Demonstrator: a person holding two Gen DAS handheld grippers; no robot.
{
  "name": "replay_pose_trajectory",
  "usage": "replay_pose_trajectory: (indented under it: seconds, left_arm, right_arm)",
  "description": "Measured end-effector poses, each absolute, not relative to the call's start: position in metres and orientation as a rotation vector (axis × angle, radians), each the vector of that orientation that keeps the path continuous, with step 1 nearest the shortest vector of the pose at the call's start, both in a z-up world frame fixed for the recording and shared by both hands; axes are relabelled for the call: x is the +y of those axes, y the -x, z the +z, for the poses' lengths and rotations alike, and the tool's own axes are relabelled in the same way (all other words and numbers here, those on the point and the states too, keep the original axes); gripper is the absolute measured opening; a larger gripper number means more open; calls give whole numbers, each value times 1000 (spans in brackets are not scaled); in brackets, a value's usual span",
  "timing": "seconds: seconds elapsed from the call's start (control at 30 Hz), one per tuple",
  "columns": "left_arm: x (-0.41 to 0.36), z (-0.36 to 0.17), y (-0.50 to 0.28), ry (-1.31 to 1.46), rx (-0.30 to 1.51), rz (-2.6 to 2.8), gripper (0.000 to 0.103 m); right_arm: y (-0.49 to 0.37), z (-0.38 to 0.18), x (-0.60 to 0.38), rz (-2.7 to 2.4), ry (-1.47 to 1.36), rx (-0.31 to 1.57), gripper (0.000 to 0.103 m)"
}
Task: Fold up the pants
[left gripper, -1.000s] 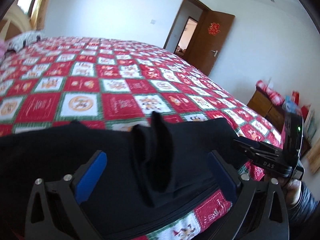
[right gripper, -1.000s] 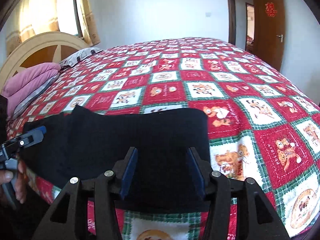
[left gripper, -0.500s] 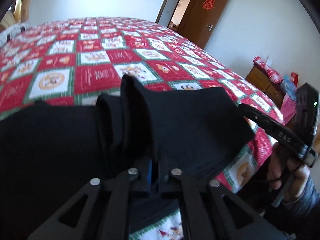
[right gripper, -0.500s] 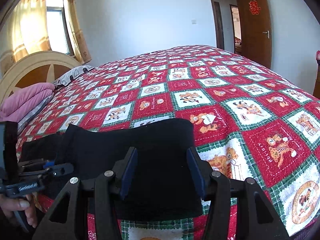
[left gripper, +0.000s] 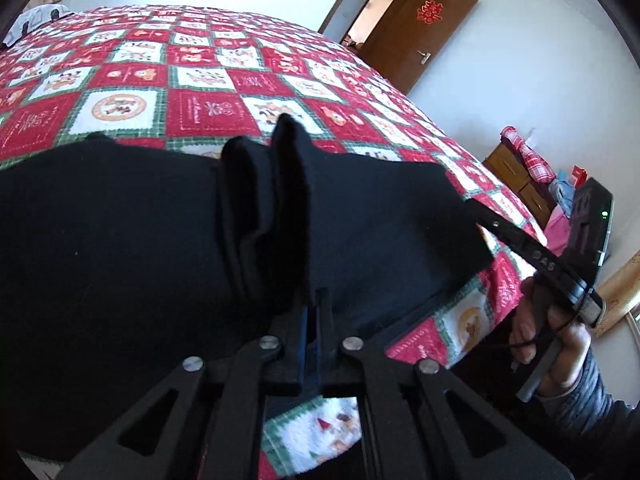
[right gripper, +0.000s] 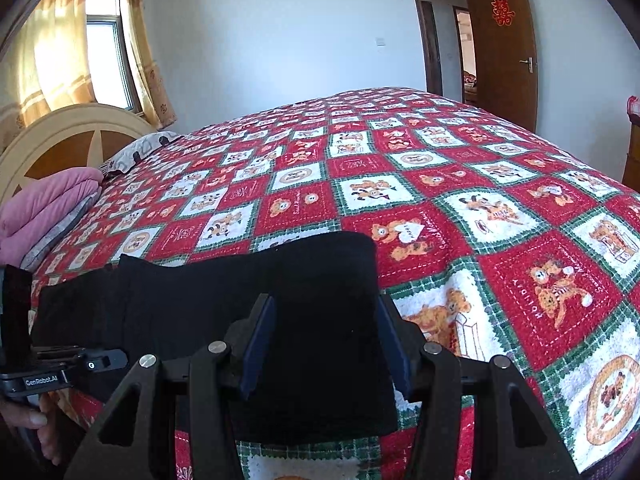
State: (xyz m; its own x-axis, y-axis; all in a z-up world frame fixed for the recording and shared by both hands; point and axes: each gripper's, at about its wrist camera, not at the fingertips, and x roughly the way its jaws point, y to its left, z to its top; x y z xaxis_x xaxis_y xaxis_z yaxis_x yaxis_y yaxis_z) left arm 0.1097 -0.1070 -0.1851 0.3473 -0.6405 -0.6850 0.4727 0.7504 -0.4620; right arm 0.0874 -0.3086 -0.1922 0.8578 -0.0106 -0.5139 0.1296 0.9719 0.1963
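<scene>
Along the near edge of the bed, black pants (right gripper: 224,312) lie flat on a red, white and green patchwork quilt (right gripper: 460,216), their long axis running side to side, parallel to that edge. At the far left of the right wrist view, a hand (right gripper: 30,420) grips the handle of the left gripper (right gripper: 110,360), whose tip meets the left end of the garment, close to a stack of pink bedding (right gripper: 48,208) and a curved headboard (right gripper: 68,136).

From its own camera, the left gripper (left gripper: 314,312) has its jaws clenched on the cloth: the blue pads are pressed together with a bunch of black fabric caught between them, and that fabric rises ahead of the fingers in upright ridges (left gripper: 276,200). From there the pants (left gripper: 112,240) spread flat to both sides.

Further right, the right gripper (right gripper: 326,320) sits over the other end of the pants with its jaws parted. The fabric lies between the blue pads (right gripper: 258,344), which stand apart from each other and do not pinch it. That end of the garment finishes in a straight edge on the quilt, just right of the gripper. Seen from the left wrist, a right hand (left gripper: 560,352) holds this gripper's handle. A brown door (right gripper: 504,44) stands open behind.
</scene>
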Motion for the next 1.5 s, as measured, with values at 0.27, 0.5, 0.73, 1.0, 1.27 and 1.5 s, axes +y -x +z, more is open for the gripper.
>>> replay_pose_trajectory:
  seconds: [0.27, 0.5, 0.73, 1.0, 1.27, 1.5]
  left_arm:
    - [-104, -171, -97, 183, 952, -744, 2]
    - [-86, -188, -113, 258, 969, -678, 10]
    - [-83, -169, -120, 261, 861, -583, 84]
    - [-121, -175, -143, 147, 885, -612, 8]
    - [-87, -168, -132, 279, 921, -611, 8]
    - [-87, -190, -141, 315, 978, -587, 13]
  right_arm:
    - [-87, -193, -311, -82, -241, 533, 54]
    - [-87, -195, -307, -75, -223, 545, 55]
    - [-88, -196, -304, -76, -212, 544, 59]
    - [-88, -197, -301, -79, -195, 546, 59]
    - [-85, -194, -300, -79, -184, 522, 59]
    - [-101, -213, -289, -94, -107, 643, 61]
